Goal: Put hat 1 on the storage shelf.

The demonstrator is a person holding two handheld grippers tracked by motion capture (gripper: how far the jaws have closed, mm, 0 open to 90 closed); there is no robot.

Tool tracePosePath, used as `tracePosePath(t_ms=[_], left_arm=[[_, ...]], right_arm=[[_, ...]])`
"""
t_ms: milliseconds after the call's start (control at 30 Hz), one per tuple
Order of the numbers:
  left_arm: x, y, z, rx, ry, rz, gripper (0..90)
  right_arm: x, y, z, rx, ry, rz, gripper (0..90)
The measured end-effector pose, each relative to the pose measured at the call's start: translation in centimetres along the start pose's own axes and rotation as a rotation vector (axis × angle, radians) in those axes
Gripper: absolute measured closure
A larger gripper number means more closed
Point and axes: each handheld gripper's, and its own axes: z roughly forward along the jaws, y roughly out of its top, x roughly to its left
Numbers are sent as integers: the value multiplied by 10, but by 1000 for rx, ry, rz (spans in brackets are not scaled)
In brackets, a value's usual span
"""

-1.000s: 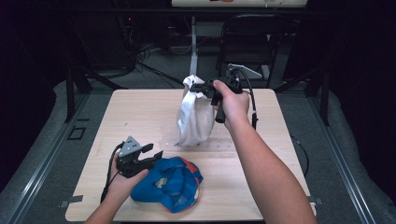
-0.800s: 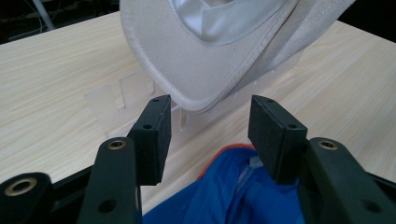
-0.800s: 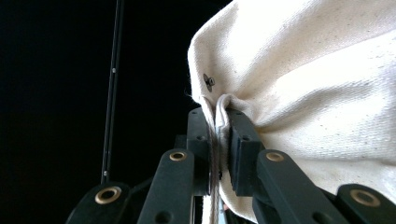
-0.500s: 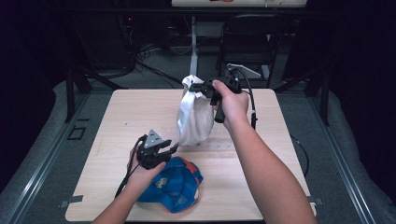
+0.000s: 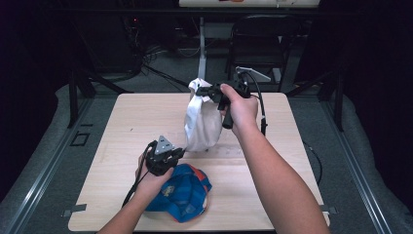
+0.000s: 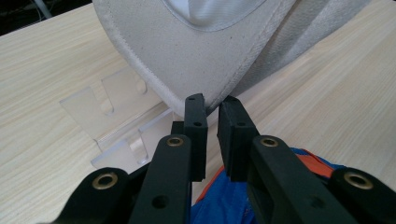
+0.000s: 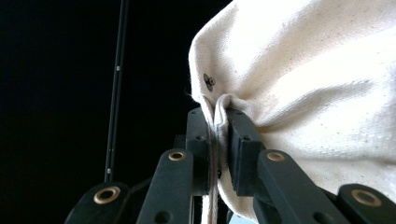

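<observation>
A cream-white cap [image 5: 202,122] hangs over the middle of the wooden table [image 5: 131,117], and its brim [image 6: 196,60] points down. My right gripper [image 5: 200,91] is shut on a fold of its fabric [image 7: 317,84] at the top, pinched between the jaws [image 7: 219,114]. My left gripper [image 5: 181,152] sits low beside the cap's bottom. Its jaws have just been closing, and in the left gripper view the tips [image 6: 212,100] are shut on the brim's lowest edge. A blue cap with orange panels [image 5: 182,192] lies flat on the table under my left hand, its blue and orange cloth [image 6: 224,205] showing below the jaws.
A clear plastic stand [image 6: 116,126] lies on the table just beyond the white cap's brim. A dark folding chair [image 5: 258,44] and cables stand on the floor behind the table. Bare wood stretches to the left and right of the caps.
My left hand moved from the table's front left, up and right to the white cap's brim, and its jaws went from wide open to shut. The right hand kept still.
</observation>
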Motion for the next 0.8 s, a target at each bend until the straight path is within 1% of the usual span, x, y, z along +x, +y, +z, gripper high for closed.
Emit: tracePosePath(t_ms=[100,233,300,333,400,467,533,600,667,700,800], left_arm=[[2,-1,0,-1,-9,-13,826],[3,-1,-1,-1,-14,-5,828],[2,-2,-2,0,-26,0,817],[2,-2,-4,-7,-37,0,794],[0,0,-6,-27,-43,11,721],[-2,2,-7,-36,-33,27,632],[-4,6,-5,-35,-6,37,579],[-3,9,-2,-36,-3,23,596],[-2,10,0,-26,-2,25,679],[-2,10,1,-19,-1,23,746],[0,9,1,-9,9,28,798]], right_arm=[[1,-1,4,2,5,-2,807],[4,-1,8,9,5,-4,808],[6,-1,10,9,3,-8,809],[6,-1,10,11,1,-10,809],[8,-1,11,3,1,-11,808],[8,0,13,1,4,-8,809],[8,0,15,6,5,-3,809],[8,-1,19,8,12,-2,809],[10,-2,23,19,11,-5,809],[12,-3,25,20,10,-9,809],[14,-4,28,32,-2,-24,809]])
